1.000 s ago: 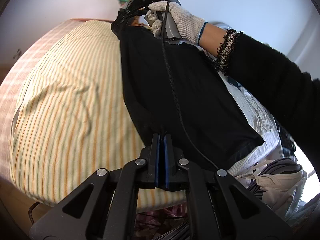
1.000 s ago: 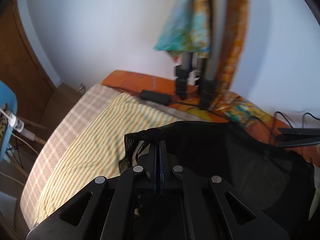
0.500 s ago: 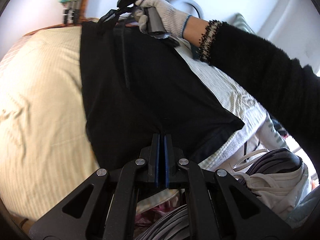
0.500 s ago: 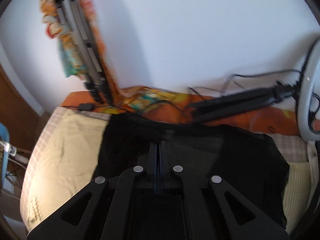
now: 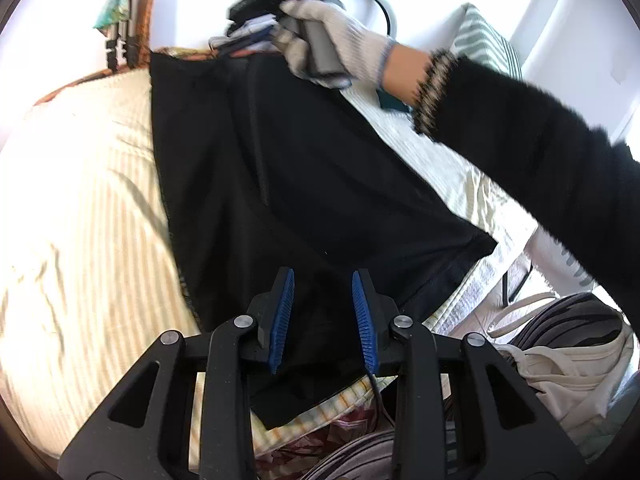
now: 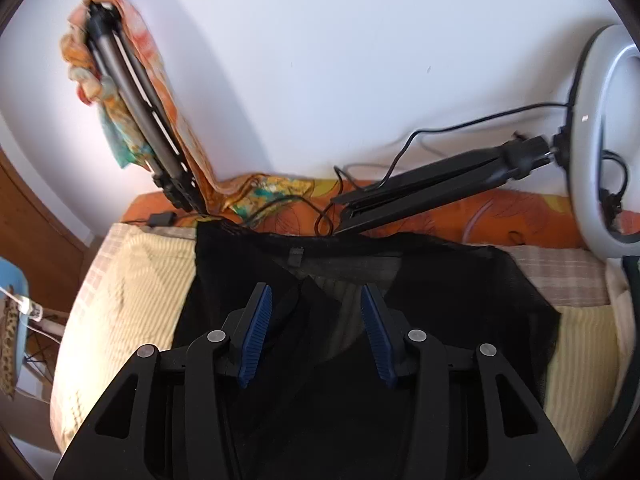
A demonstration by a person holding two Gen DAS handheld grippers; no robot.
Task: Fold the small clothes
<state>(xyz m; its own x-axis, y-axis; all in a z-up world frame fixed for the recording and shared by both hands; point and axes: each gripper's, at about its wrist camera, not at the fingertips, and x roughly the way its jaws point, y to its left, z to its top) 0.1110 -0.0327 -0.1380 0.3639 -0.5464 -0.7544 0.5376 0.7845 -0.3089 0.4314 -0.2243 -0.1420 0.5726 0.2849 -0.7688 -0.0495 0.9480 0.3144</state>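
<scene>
Both claws, left [image 5: 323, 312] and right [image 6: 316, 334], spread and empty; black garment [image 5: 304, 184] flat on bed [image 5: 80, 216], folds not yet started.

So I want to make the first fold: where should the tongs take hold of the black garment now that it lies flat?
Grip the black garment at its far hem corners by the orange bedding. It lies spread flat on the striped sheet, so slide one finger under the edge from outside, low and flat, then pull toward you.
</scene>
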